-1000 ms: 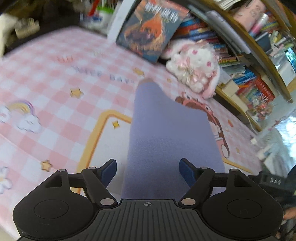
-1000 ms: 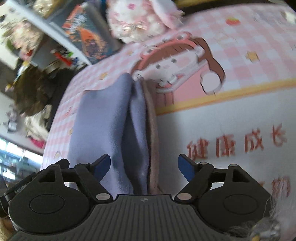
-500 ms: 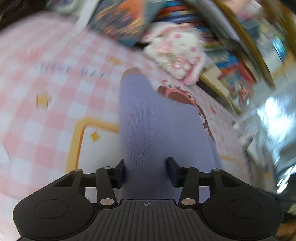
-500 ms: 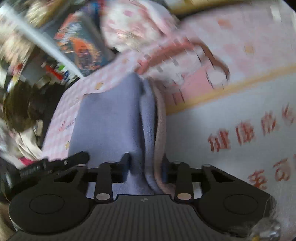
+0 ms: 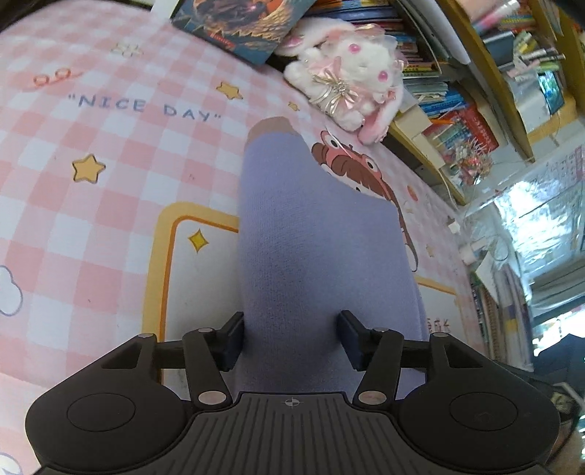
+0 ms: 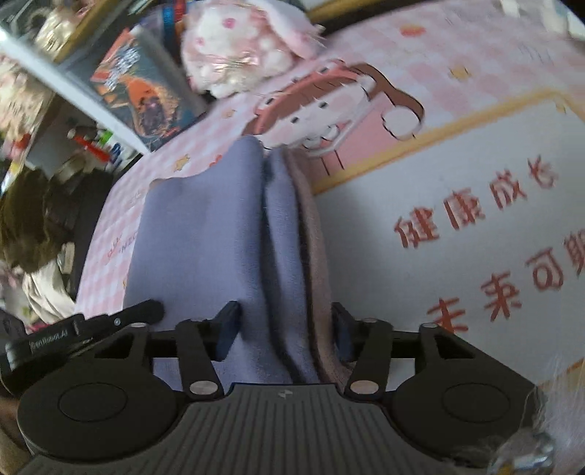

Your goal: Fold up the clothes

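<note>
We see the left gripper at lower centre of the left wrist view, its fingers pressed against both sides of the lilac cloth, clenched on it. The cloth runs up the middle of the frame over the pink checked mat, its far end showing a brownish band near the printed cartoon face. A white plush sits at upper centre right, beside a book and the bookshelf at upper right. In the right wrist view the right gripper also grips the cloth: the fingers close on several stacked layers, lilac folds on the left, a taupe layer on the right. The cloth lies centre frame on the mat, red characters at right. The plush appears blurred at top centre.
</note>
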